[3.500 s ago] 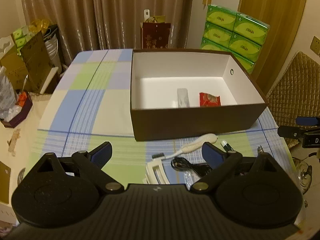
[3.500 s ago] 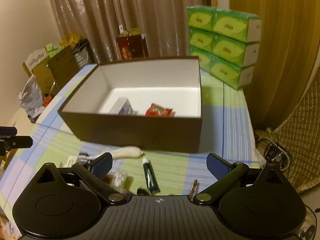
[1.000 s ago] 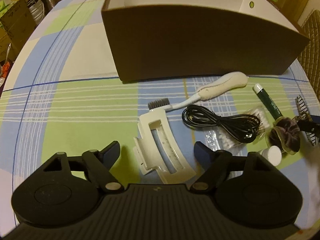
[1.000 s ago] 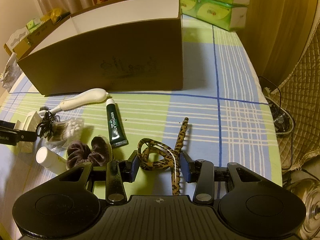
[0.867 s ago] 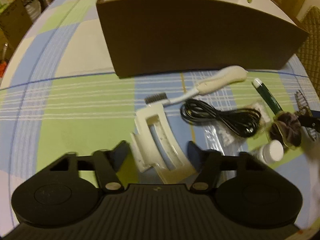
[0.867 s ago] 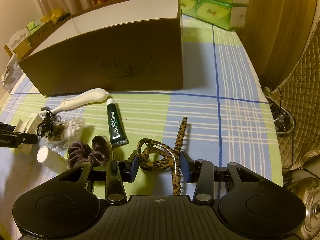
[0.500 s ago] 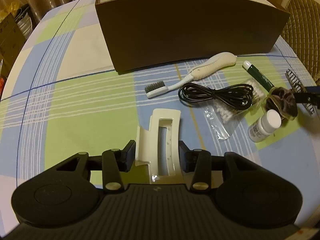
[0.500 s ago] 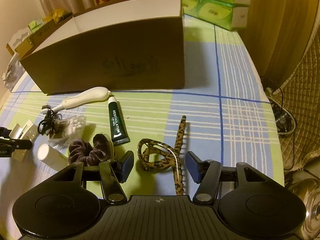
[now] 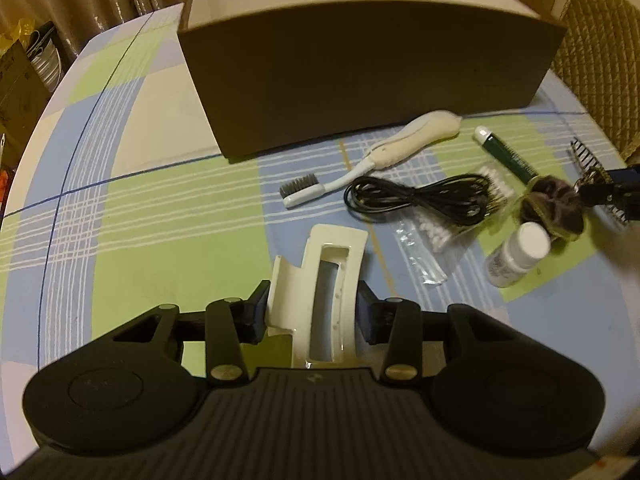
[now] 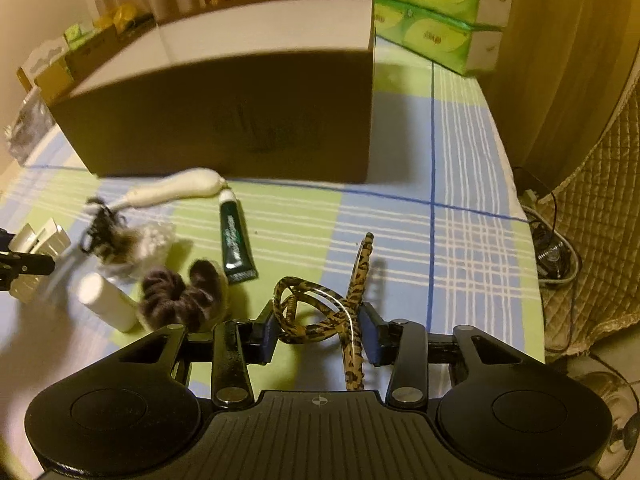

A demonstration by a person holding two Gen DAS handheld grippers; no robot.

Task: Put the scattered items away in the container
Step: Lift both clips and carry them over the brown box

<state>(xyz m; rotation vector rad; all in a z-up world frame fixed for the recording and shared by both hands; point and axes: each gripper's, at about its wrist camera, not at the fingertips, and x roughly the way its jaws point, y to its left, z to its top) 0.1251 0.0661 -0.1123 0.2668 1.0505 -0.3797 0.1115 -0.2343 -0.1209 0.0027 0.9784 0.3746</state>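
In the left wrist view my left gripper (image 9: 312, 312) has its jaws closing, and both pads press the sides of a cream-white claw hair clip (image 9: 336, 248) held just above the checked tablecloth. In the right wrist view my right gripper (image 10: 318, 332) is closing too, its pads pinching a leopard-print hair clip (image 10: 316, 304) low over the cloth. The brown cardboard box (image 9: 360, 72) with white inside walls stands behind the scattered items; from this low angle its contents are hidden. The same box (image 10: 220, 120) fills the upper left of the right wrist view.
On the cloth lie a white toothbrush (image 9: 400, 148), a coiled black cable (image 9: 416, 198), a bag of cotton swabs (image 9: 432, 236), a green tube (image 10: 236, 236), a dark scrunchie (image 10: 180, 296) and a small white bottle (image 10: 106, 300). Green tissue packs (image 10: 432, 20) stand behind the box.
The left jaws came down wide around the white clip and closed on it. The right jaws opened off the leopard clip for a moment, then closed on it again.
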